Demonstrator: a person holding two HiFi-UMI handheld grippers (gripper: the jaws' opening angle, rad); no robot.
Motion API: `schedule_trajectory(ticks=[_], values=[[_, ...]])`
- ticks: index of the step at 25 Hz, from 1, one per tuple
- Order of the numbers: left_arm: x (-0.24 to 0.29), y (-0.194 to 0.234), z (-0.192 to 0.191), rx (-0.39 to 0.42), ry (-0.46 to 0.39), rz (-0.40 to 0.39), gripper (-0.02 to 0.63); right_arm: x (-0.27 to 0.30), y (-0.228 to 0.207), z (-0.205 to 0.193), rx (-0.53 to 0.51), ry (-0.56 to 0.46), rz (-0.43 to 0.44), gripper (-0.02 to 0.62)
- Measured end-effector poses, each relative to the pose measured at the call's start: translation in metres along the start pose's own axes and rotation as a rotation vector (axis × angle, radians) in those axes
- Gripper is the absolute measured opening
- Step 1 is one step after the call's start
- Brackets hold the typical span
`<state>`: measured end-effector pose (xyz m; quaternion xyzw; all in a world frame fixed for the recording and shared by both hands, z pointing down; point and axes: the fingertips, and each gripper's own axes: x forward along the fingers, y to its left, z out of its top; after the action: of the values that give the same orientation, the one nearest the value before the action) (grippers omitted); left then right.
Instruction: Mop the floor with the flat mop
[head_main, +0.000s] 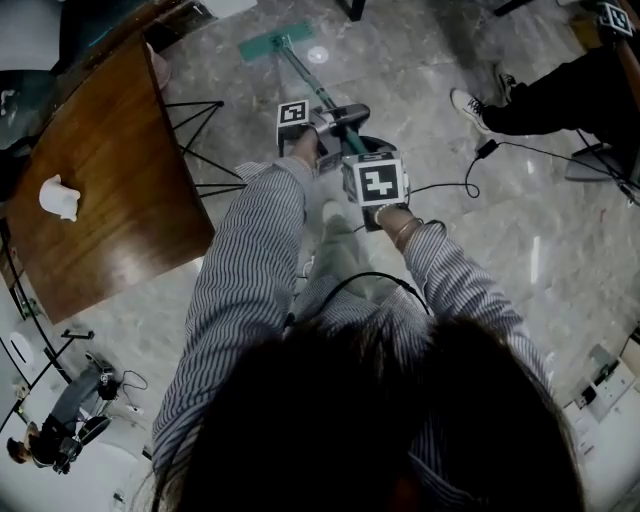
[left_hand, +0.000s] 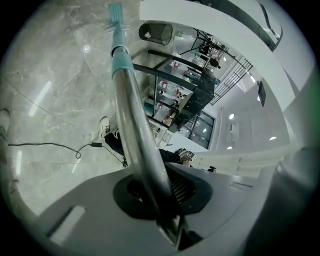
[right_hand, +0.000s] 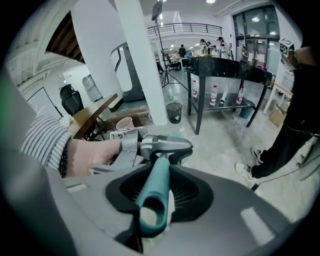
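A flat mop stands slanted on the marble floor: its teal head (head_main: 273, 42) lies far ahead, and the handle (head_main: 305, 80) runs back to my hands. The left gripper (head_main: 330, 120) is shut on the metal part of the handle (left_hand: 131, 115), lower down the shaft. The right gripper (head_main: 365, 175) is shut on the teal grip end (right_hand: 154, 195) at the handle's top. In the left gripper view the shaft runs down to the teal joint (left_hand: 120, 52) and the mop head (left_hand: 116, 12).
A wooden table (head_main: 95, 180) with a white crumpled thing (head_main: 58, 197) stands at my left on black wire legs (head_main: 200, 120). A person's legs and shoe (head_main: 470, 105) are at the right, by a black cable (head_main: 520, 150). Camera gear (head_main: 70, 415) lies at lower left.
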<state>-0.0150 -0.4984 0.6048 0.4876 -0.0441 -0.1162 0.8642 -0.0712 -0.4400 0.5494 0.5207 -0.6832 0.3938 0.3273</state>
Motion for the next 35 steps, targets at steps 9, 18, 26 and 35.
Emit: schedule_trajectory(ticks=[9,18,26,35], values=[[-0.001,0.026,-0.039,0.001,-0.008,-0.007,0.043,-0.025,-0.003,-0.041,-0.011,-0.002,-0.003,0.112],[0.001,0.102,-0.164,-0.01,-0.009,-0.017,0.038,-0.096,-0.018,-0.169,-0.034,-0.001,0.004,0.112],[0.021,0.193,-0.307,-0.004,-0.041,-0.048,0.038,-0.184,-0.058,-0.312,-0.052,-0.005,0.021,0.112],[0.04,0.267,-0.44,-0.011,-0.08,-0.097,0.036,-0.266,-0.092,-0.444,-0.069,0.036,0.041,0.112]])
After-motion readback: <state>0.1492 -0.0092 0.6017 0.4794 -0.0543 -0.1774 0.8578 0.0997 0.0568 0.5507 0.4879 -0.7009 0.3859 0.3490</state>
